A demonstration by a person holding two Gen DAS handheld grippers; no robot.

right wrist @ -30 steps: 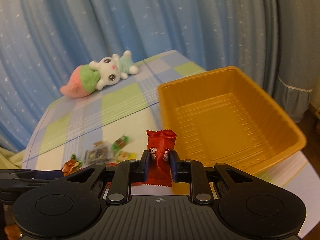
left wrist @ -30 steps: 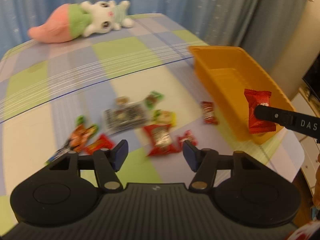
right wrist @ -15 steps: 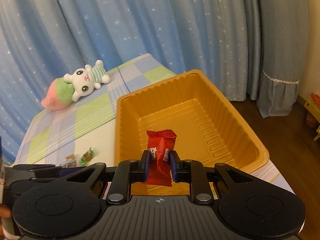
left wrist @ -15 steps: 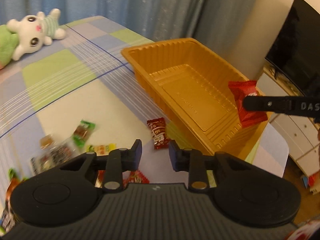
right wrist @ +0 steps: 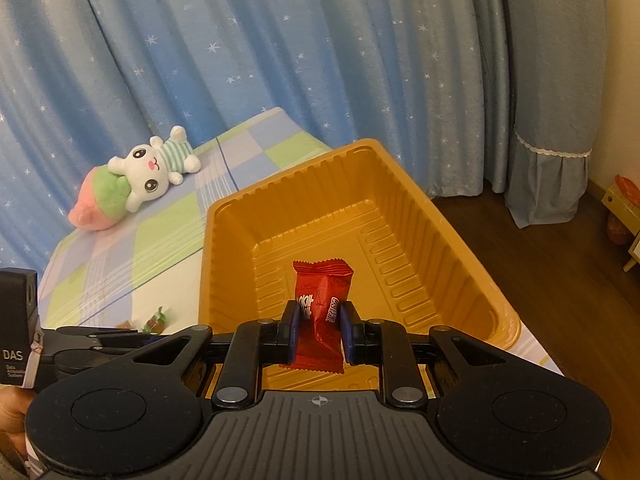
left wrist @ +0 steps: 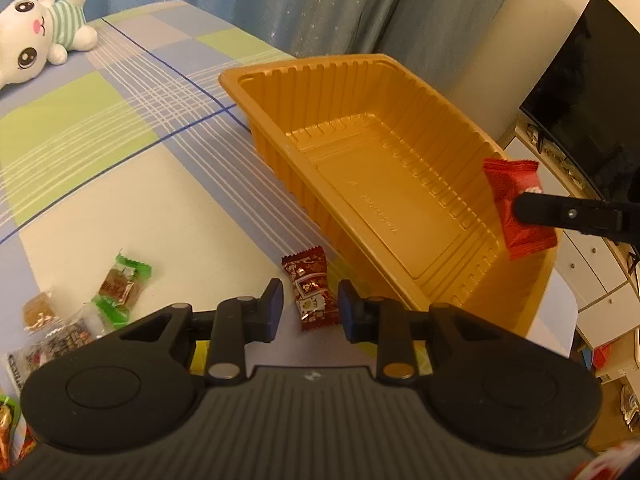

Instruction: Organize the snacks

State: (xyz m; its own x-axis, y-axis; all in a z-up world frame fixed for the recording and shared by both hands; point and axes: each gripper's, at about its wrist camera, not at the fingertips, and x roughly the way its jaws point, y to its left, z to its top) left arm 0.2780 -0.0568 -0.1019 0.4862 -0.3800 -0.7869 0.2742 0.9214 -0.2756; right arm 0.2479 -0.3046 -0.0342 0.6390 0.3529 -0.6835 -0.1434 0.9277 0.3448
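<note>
Left wrist view
Left gripper [left wrist: 310, 307]: jaws parted, holding nothing; a dark red candy [left wrist: 312, 290] lies on the checked tablecloth [left wrist: 120, 152] between its fingertips.
Orange tray [left wrist: 404, 216]: just beside that candy, nothing lying inside it.
Other snacks: a green-wrapped sweet [left wrist: 122, 288] and small packets at lower left.
Right gripper finger [left wrist: 568, 216]: pinches a red packet [left wrist: 518, 208] over the tray's near rim.

Right wrist view
Right gripper [right wrist: 318, 330]: closed on the red packet [right wrist: 320, 308], held upright above the tray [right wrist: 432, 248].
Plush rabbit [right wrist: 140, 176]: lying at the far end of the table, well apart.
</note>
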